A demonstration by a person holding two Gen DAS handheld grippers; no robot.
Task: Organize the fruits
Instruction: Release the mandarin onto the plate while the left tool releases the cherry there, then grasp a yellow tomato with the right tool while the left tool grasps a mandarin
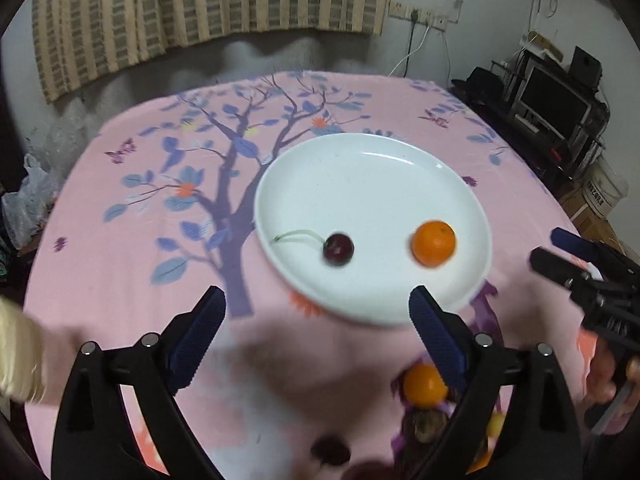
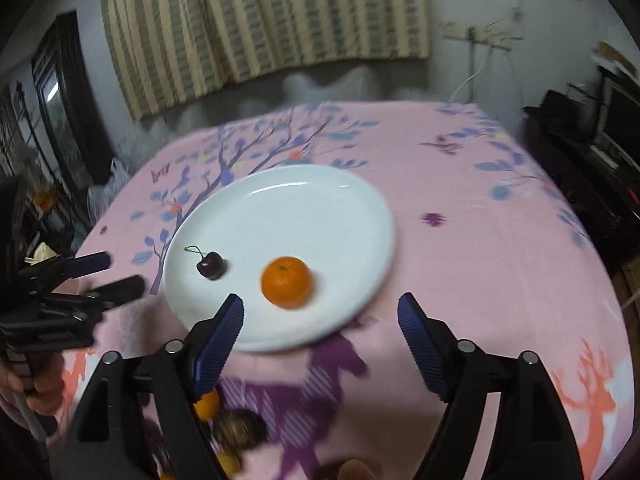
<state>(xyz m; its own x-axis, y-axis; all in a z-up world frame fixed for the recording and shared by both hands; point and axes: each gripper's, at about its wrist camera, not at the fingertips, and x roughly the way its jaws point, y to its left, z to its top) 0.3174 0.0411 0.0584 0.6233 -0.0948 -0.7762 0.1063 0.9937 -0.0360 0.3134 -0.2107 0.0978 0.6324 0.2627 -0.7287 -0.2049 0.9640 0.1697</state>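
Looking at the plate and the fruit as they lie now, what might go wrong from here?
1. The orange and cherry lie loose near the front rim of the white plate; a nudge may roll them off.
2. The remaining fruit sits close under the open left gripper, partly hidden, so a grab could miss.
3. The open right gripper works close by; they may collide.

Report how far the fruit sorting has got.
Done: a dark red cherry and a small orange tangerine lie on the round white plate. In hand: nothing; the left gripper and right gripper are both open and empty. Left: another tangerine and several blurred fruits wait on the pink tablecloth.
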